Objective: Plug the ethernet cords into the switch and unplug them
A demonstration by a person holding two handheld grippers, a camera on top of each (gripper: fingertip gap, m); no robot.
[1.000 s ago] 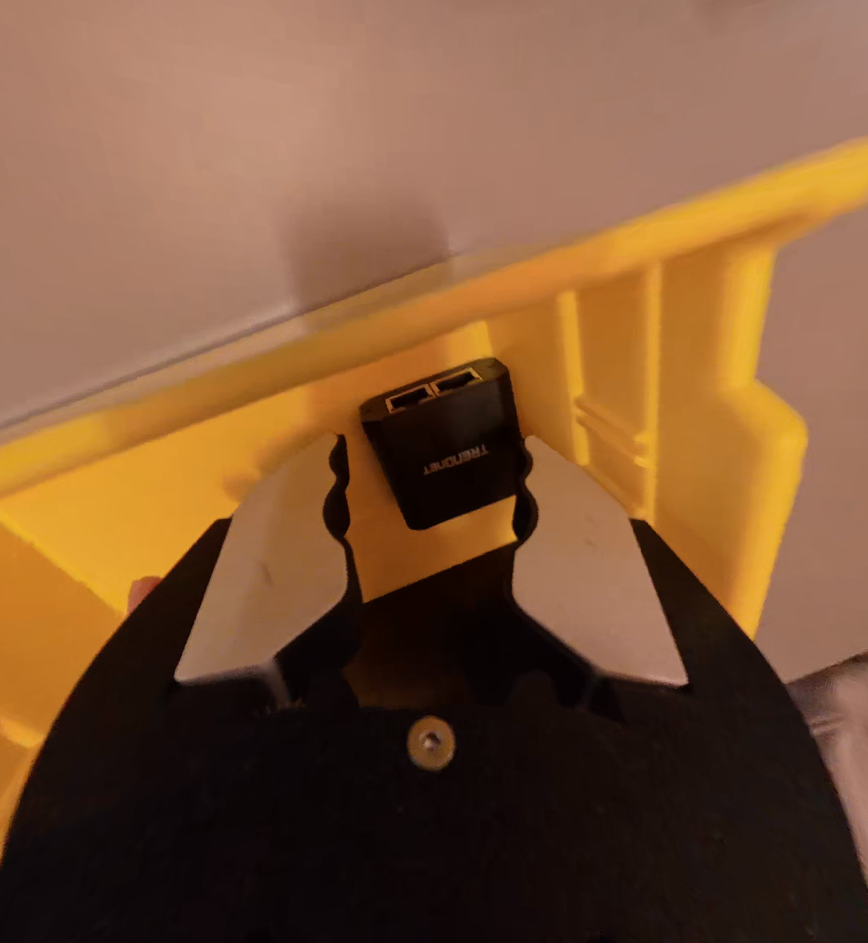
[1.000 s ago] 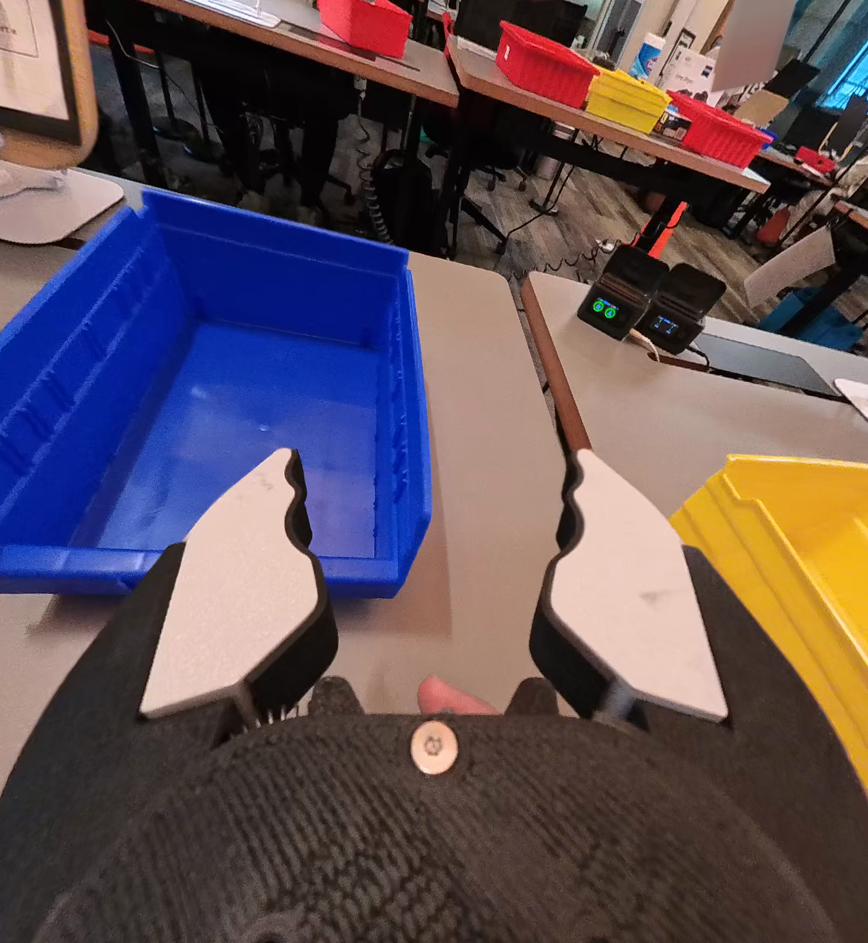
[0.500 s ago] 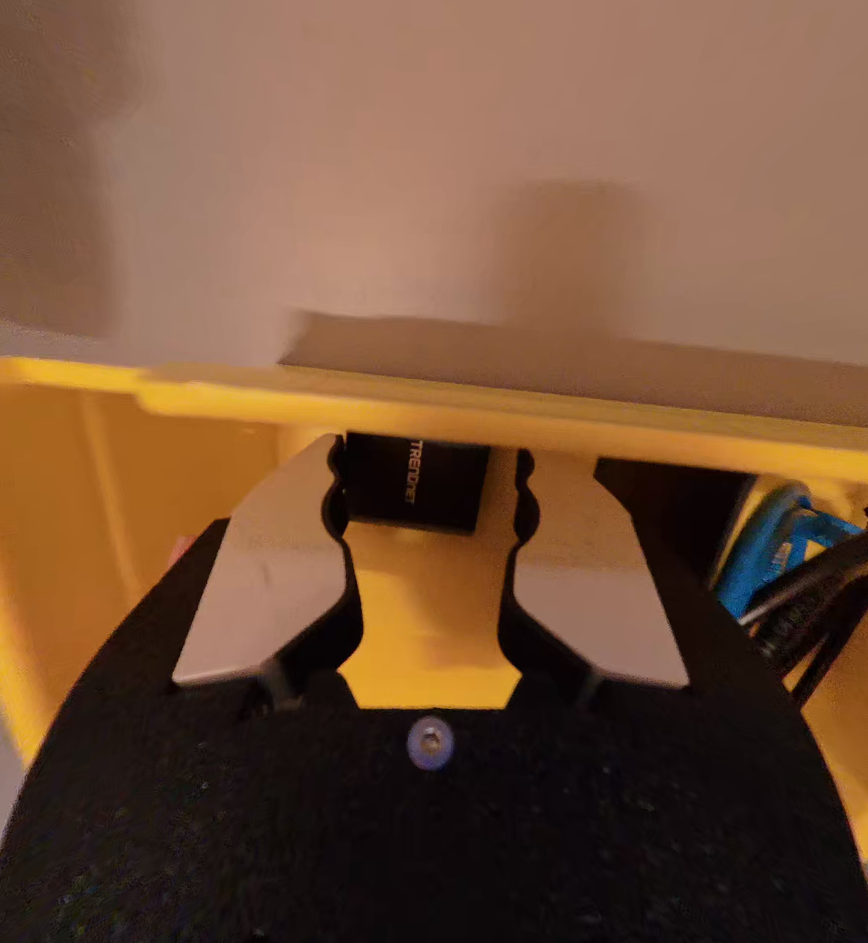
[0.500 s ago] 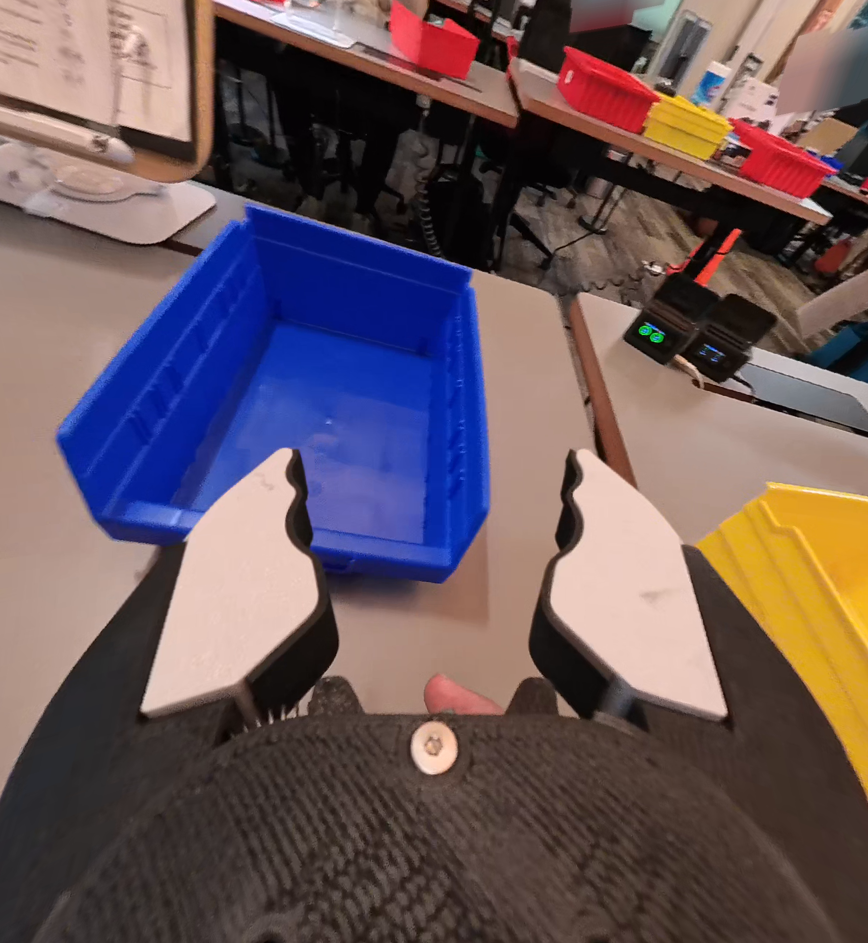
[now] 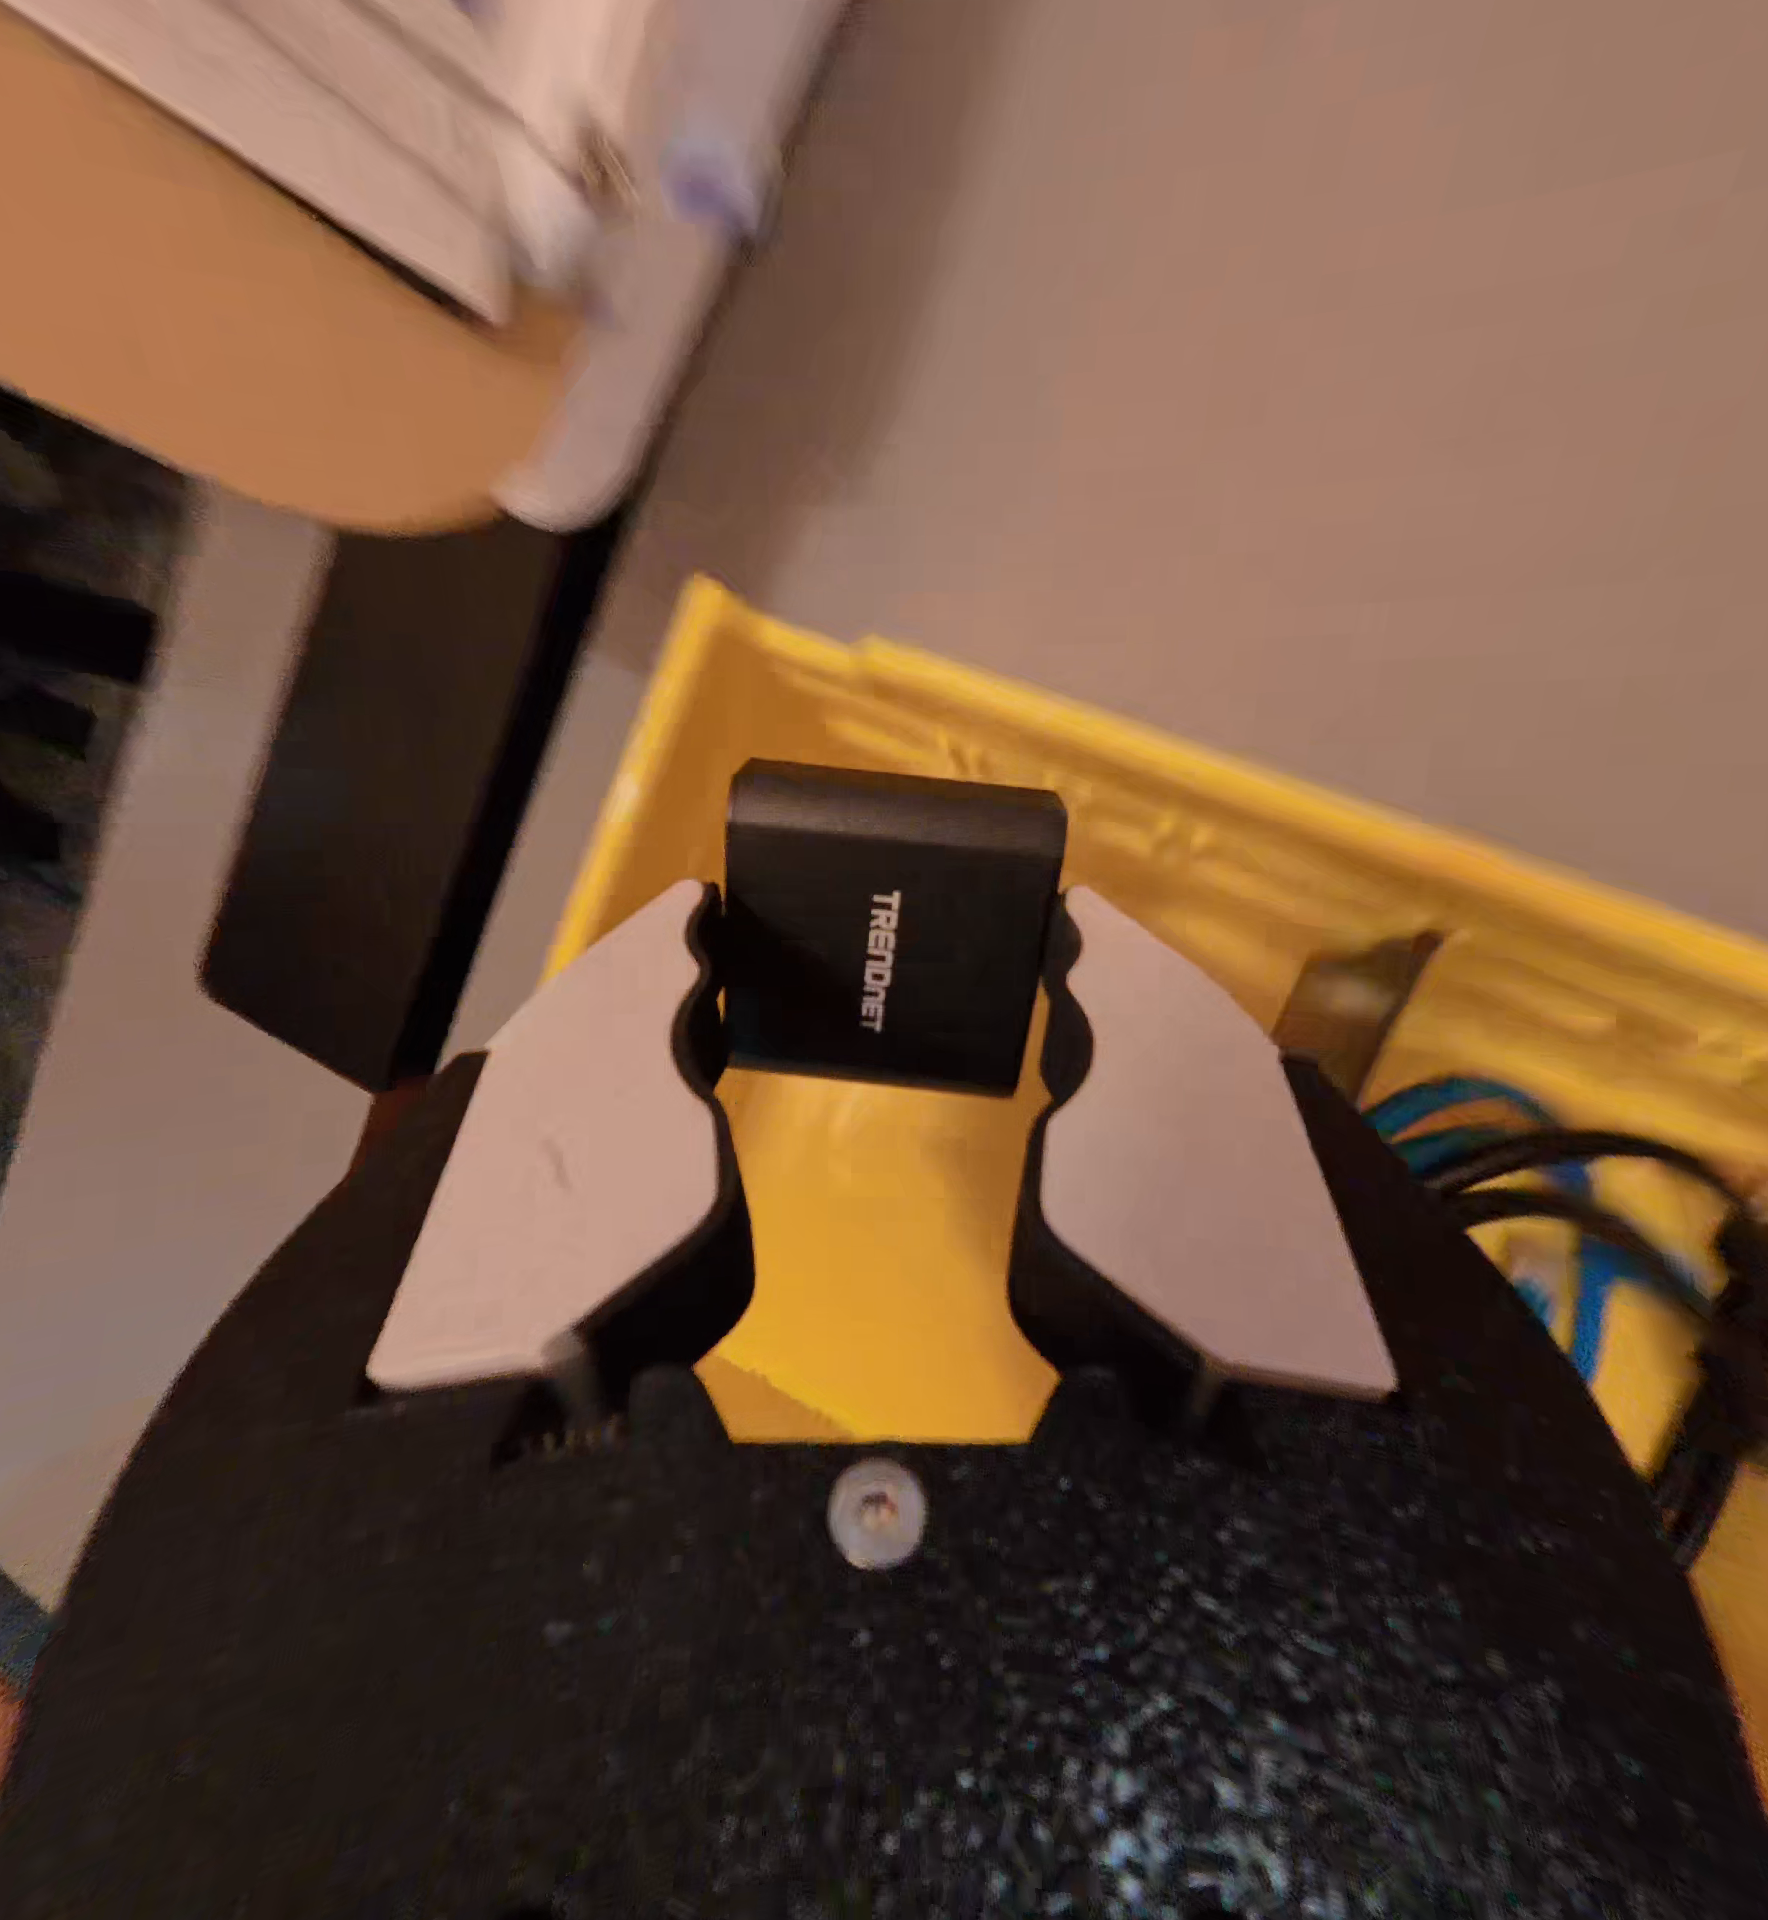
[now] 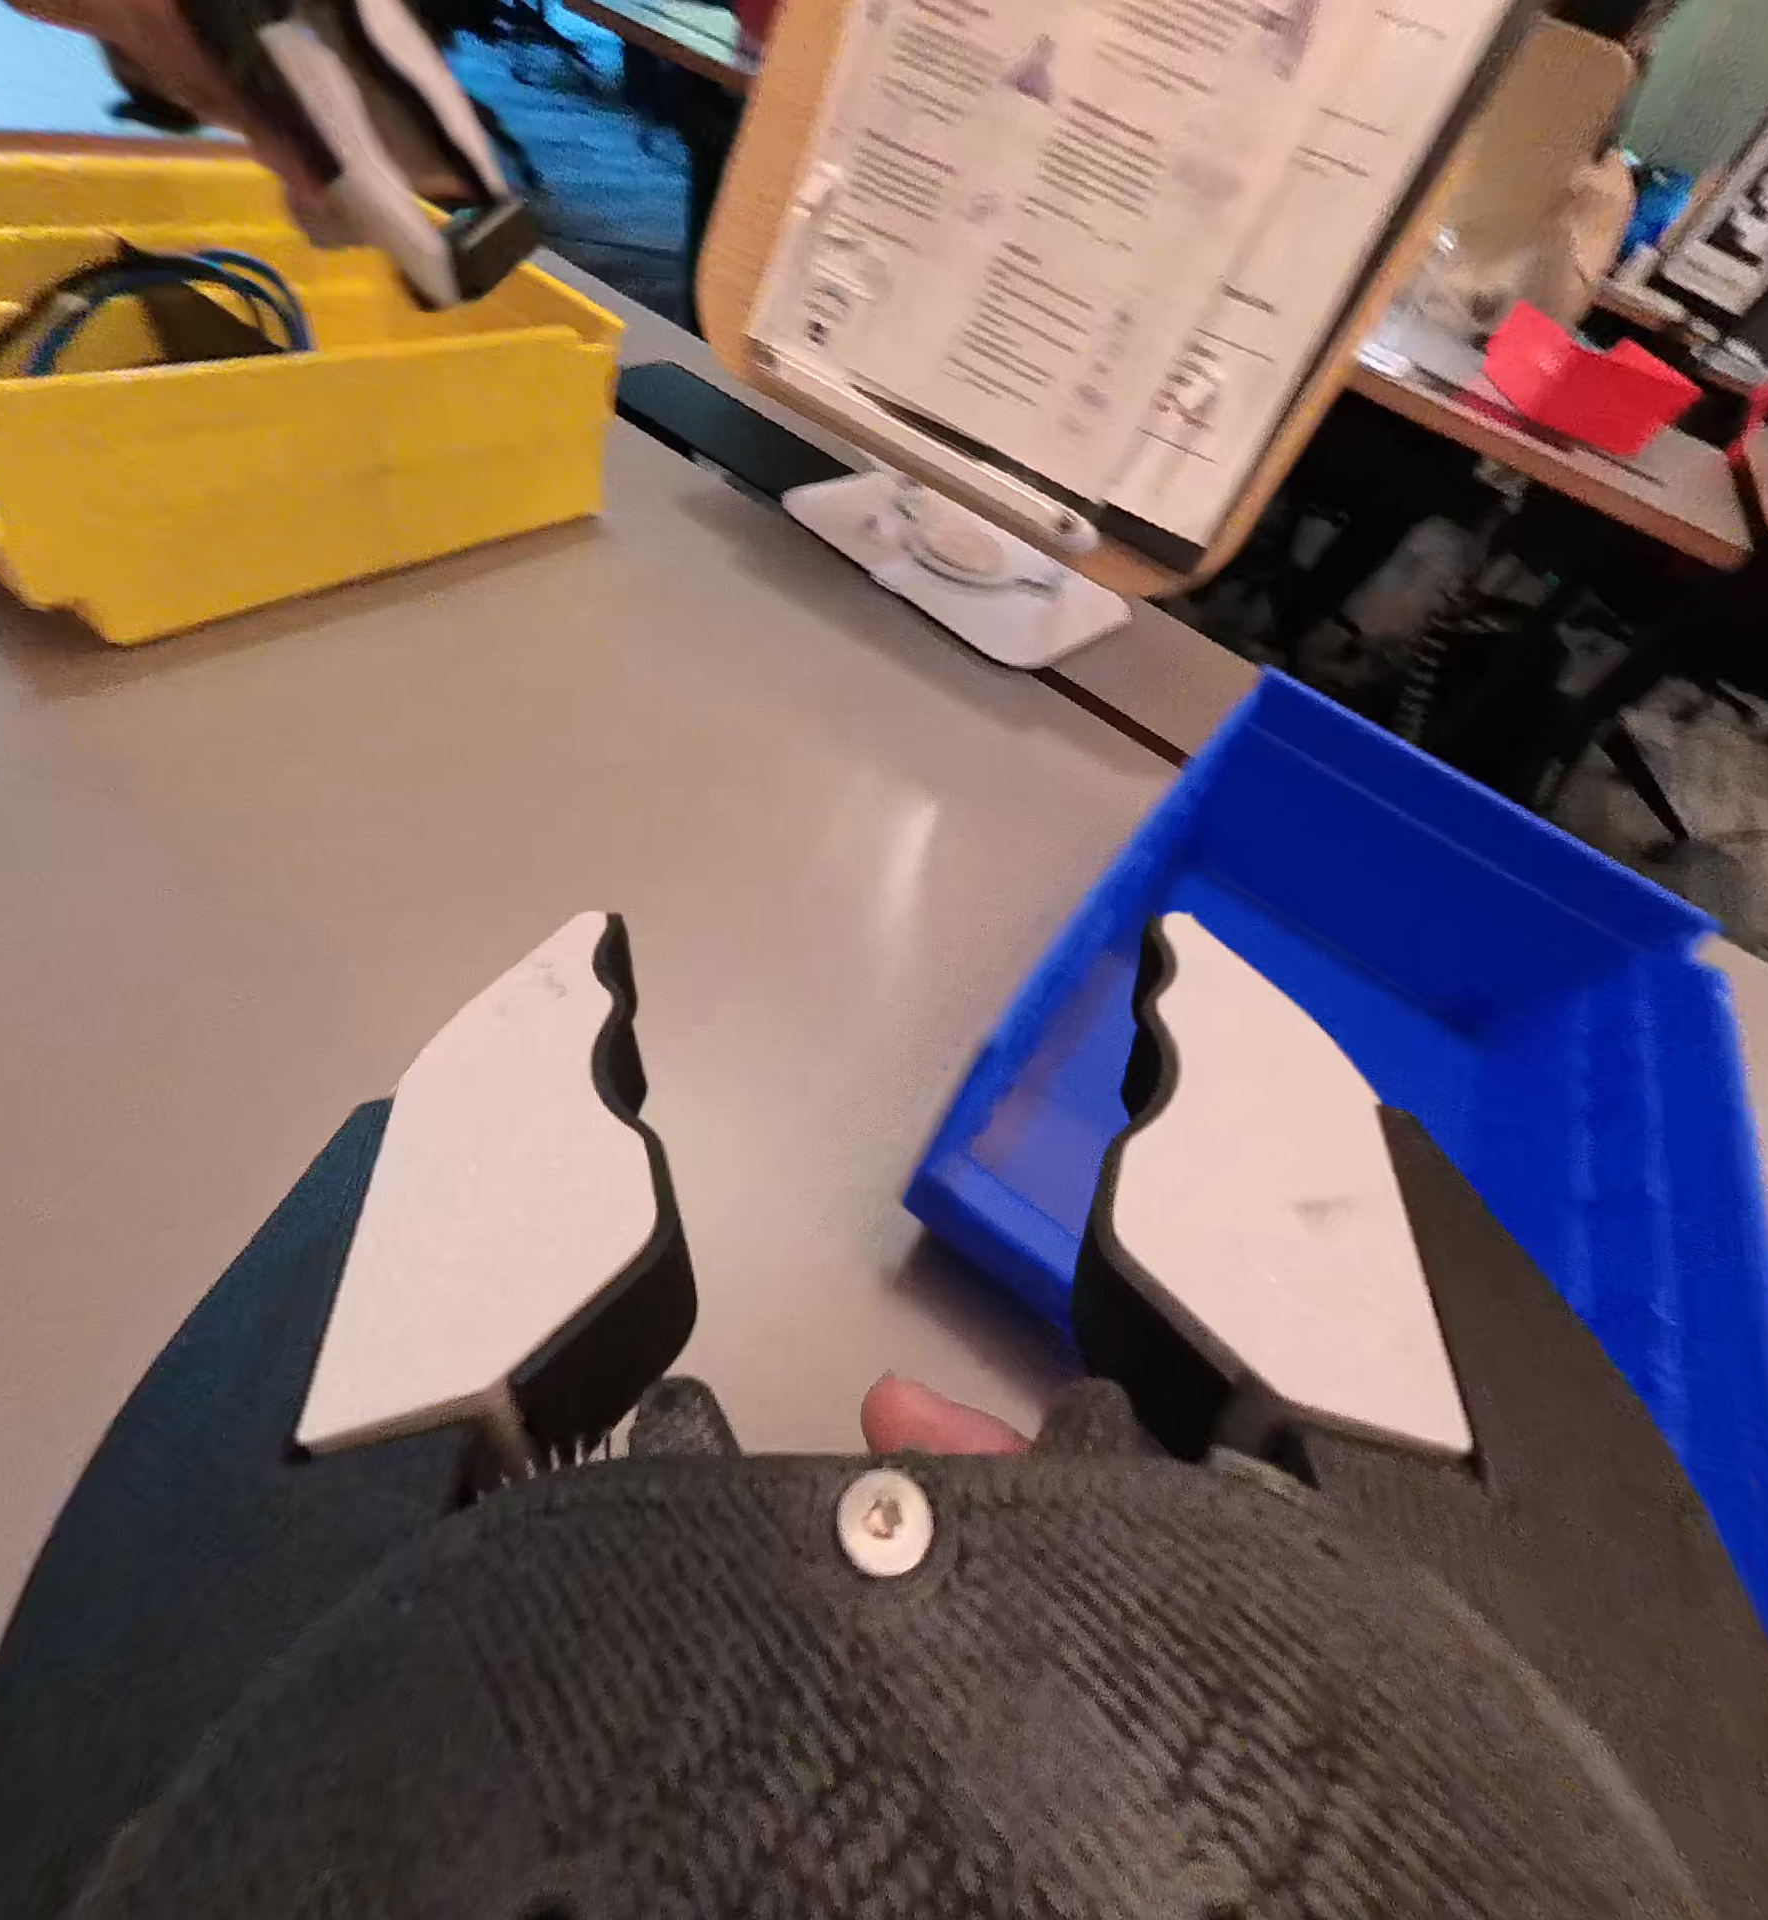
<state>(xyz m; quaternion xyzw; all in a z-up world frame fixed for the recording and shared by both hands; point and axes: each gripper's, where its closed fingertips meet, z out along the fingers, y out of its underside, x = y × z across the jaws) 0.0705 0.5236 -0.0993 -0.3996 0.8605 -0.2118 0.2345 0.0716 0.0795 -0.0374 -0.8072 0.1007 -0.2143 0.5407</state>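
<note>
While your left hand-held gripper pinches the switch by its sides above the yellow bin, it may slip and fall among the ethernet cords to its right. Your right hand-held gripper is spread, holding nothing, over the worktop.

Lab: rows of bin-laden tables

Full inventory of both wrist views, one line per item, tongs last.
switch: 1, black, held above the yellow bin's corner
yellow bin: 1, table's far left
ethernet cords: a bundle, count unclear, blue and black, inside yellow bin
blue bin: 1, nothing visible inside, table's right
table: grey
document stand: 1, tan board with papers, behind table
red bin: 1, background desk
left tongs: clamped on switch
right tongs: open, holding nothing
</note>
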